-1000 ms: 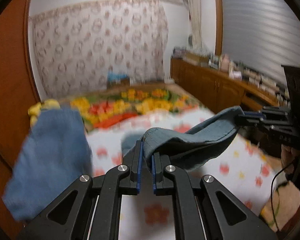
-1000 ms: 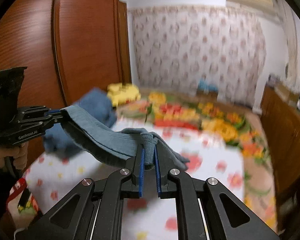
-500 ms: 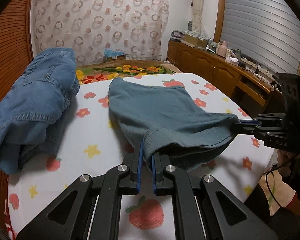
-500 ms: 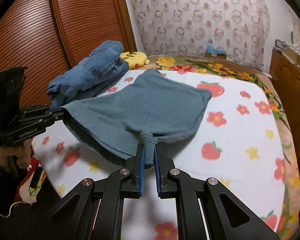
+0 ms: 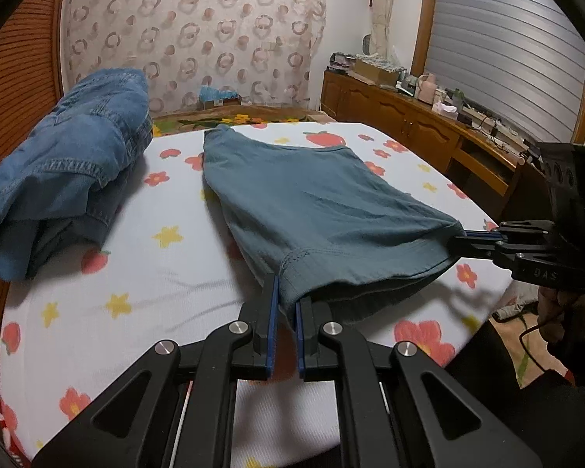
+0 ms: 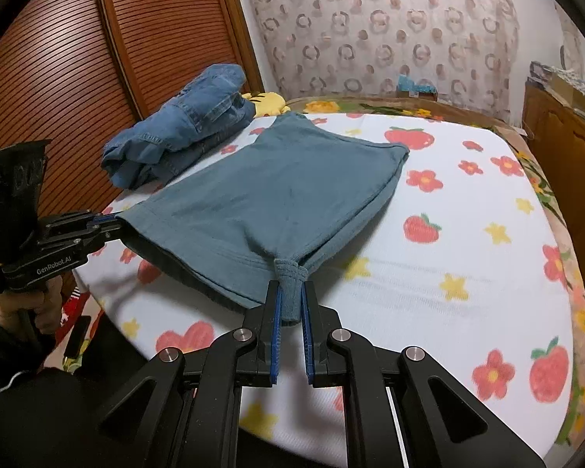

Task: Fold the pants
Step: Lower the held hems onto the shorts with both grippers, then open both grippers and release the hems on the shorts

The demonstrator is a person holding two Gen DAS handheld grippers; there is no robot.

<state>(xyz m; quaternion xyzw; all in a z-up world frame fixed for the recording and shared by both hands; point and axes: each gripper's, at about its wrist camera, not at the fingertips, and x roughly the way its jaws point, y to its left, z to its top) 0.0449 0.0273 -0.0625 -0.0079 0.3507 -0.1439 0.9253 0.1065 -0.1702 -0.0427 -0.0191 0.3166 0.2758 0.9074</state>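
Patterned curtains and a wooden sideboard [image 5: 429, 124] back the left wrist view, with a bed [image 5: 167, 273] under a white sheet printed with flowers and strawberries filling the foreground. On it lie the teal pants [image 5: 316, 202], spread flat with the far end toward the curtains. The left gripper [image 5: 286, 304] has its jaws pinching the near left corner of the ribbed hem. At the right edge, the right gripper [image 5: 464, 240] grips the opposite corner, so the hem is stretched taut between the two and lifted slightly off the sheet. A heap of denim clothes [image 5: 66, 171] sits to the left, just beside the pants but apart from them.

Louvred wooden wardrobe doors [image 6: 97, 58] and the same curtains frame the right wrist view. Its jaws are pressed on a bunched fold of the waistband. The left gripper, seen from the side at the left edge, clamps the other corner beyond the bed's edge. The denim clothes rest behind, with a yellow plush toy [image 6: 267, 102] tucked against them.
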